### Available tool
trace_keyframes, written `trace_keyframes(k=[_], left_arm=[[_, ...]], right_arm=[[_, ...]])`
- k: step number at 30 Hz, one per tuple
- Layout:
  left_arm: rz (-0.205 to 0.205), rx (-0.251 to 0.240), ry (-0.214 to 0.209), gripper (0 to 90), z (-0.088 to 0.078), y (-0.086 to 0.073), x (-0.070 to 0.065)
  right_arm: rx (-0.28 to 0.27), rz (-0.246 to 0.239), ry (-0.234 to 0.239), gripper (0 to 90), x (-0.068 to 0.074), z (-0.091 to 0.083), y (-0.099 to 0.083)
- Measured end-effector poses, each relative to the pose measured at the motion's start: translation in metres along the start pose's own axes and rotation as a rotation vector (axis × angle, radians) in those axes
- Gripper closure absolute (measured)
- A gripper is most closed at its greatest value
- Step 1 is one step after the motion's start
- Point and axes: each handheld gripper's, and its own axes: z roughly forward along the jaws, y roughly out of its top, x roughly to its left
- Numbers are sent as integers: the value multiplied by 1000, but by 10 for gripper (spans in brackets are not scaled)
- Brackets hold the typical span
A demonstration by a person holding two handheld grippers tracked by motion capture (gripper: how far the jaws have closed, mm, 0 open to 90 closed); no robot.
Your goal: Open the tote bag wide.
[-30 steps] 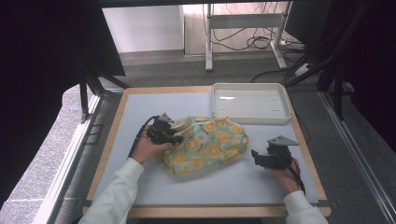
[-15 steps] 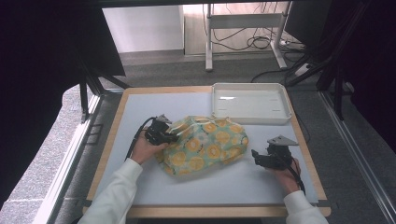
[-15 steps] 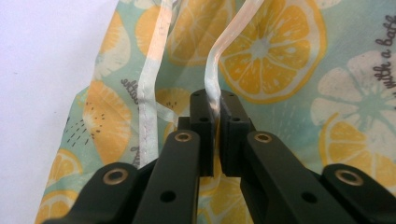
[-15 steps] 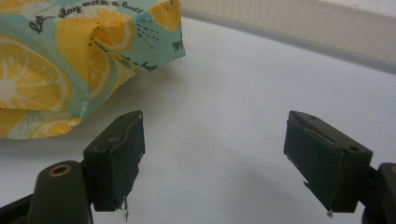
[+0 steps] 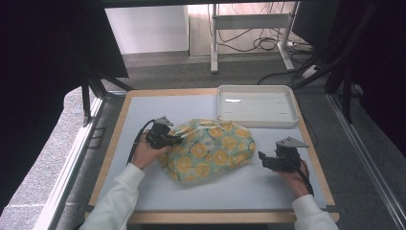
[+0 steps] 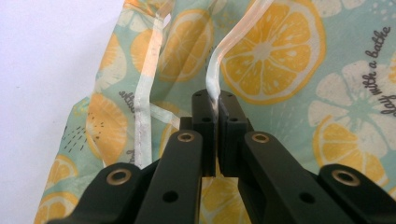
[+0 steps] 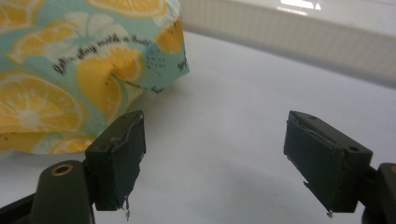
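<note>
Left gripper [image 6: 217, 105] at bag's [image 5: 210, 148] 9 o'clock, jaws just closed, clamped on ribbon [image 6: 219, 44]; right gripper [image 7: 215, 154] at 3 o'clock, wide open, empty

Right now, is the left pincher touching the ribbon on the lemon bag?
Touching. The left gripper view shows the left gripper with its jaws shut on the pale ribbon of the lemon bag.
</note>
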Motion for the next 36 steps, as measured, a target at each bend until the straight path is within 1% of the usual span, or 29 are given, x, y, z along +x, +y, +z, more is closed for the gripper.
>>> trace_keyframes(k=[3,7,9,10,12,18,20,21,24,27,29,36], left_arm=[[1,1,-2,888,0,0,1],[3,-2,-6,888,-2,0,2],[1,-7,-5,888,-3,0,2],[-6,-13,-7,888,-3,0,1],[-3,-16,-3,888,-4,0,2],[-1,-13,0,888,-4,0,2],[-11,-22,-13,887,-4,1,1],[-8,-22,-15,887,-5,1,1],[-4,-19,-11,886,-4,1,0],[-6,-22,-6,886,-5,1,1],[-13,-29,-6,886,-5,1,1],[-13,-32,-2,884,-8,1,2]], right_arm=[[-17,-9,6,213,0,-6,9],[-45,-12,23,221,0,-12,27],[-60,-26,42,231,3,-13,36],[-67,-33,43,235,5,-14,41],[-68,-55,51,238,9,-13,49],[-52,-92,80,241,19,-3,63],[-47,-102,85,240,23,1,67],[-45,-113,88,240,25,3,69],[-42,-130,104,240,31,6,76],[-47,-146,107,241,36,10,83],[-48,-151,114,241,38,13,86],[-33,-174,141,241,45,26,92]])
